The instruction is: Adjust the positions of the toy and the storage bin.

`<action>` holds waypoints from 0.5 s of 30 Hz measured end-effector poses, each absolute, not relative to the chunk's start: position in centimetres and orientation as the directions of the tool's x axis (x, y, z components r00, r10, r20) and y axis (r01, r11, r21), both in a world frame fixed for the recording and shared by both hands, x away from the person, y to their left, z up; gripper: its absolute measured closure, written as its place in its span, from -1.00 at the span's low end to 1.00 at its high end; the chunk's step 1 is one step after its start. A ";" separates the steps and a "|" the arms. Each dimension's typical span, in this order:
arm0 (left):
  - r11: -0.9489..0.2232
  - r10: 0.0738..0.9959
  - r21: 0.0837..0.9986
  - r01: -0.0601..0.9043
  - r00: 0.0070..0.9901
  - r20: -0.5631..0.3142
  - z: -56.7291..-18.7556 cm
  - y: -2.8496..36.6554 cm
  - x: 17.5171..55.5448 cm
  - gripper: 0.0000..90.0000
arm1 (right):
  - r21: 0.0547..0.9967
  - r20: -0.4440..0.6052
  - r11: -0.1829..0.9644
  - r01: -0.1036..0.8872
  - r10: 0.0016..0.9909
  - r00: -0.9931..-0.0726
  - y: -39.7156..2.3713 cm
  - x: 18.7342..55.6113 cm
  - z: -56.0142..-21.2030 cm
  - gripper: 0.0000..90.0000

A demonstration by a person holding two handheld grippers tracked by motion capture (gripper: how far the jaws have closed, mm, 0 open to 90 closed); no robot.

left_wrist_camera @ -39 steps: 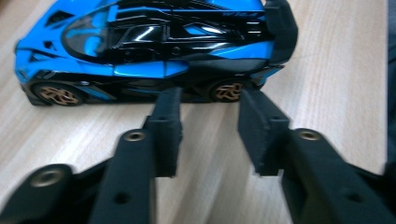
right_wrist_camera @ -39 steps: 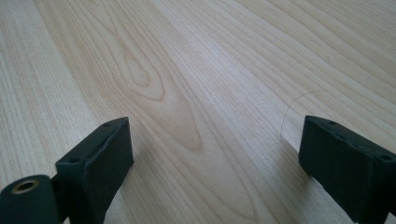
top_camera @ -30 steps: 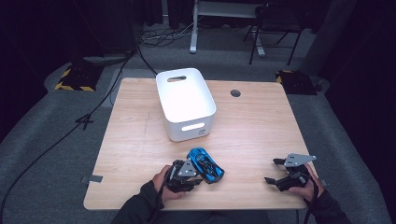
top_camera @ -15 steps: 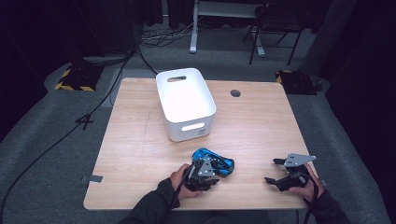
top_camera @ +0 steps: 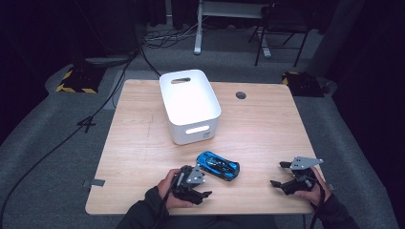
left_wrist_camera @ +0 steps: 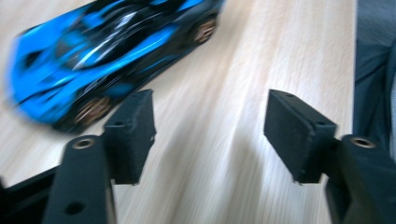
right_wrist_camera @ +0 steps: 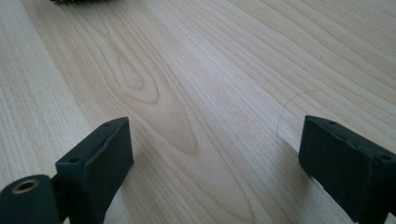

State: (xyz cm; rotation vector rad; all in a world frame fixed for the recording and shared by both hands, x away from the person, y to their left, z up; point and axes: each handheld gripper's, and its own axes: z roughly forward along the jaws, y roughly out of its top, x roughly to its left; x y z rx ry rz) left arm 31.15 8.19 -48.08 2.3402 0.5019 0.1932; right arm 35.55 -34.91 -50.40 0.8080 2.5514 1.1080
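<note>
My left gripper view blurs the car (left_wrist_camera: 107,51), its nose cut off at ten o'clock; a dark scrap (right_wrist_camera: 77,1) is clipped at twelve in the right gripper view.

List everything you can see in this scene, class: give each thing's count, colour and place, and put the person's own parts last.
car: 1, blue and black, on the table near its front edge, beside the left gripper
bin: 1, white, on the table behind the car
table: 1, light wood, centre
chair: 1, dark, on the floor behind the table
left gripper: 1, black, front of table, jaws just opened, nothing between them
right gripper: 1, black, front right, open over bare wood
hands: 2, holding the grippers
</note>
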 end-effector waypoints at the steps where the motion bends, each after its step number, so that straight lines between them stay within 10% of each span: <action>1: -0.639 0.437 0.697 0.325 0.899 -0.018 -48.1 8.9 31.1 -0.35 | 0.732 -0.010 0.559 0.389 0.581 -0.814 -34.9 35.6 -50.4 -0.77; 15: -0.559 0.656 0.671 0.486 0.755 -0.001 -49.2 17.6 32.7 -0.64 | 0.734 -0.009 0.565 0.377 0.563 -0.826 -31.0 35.4 -50.3 -0.66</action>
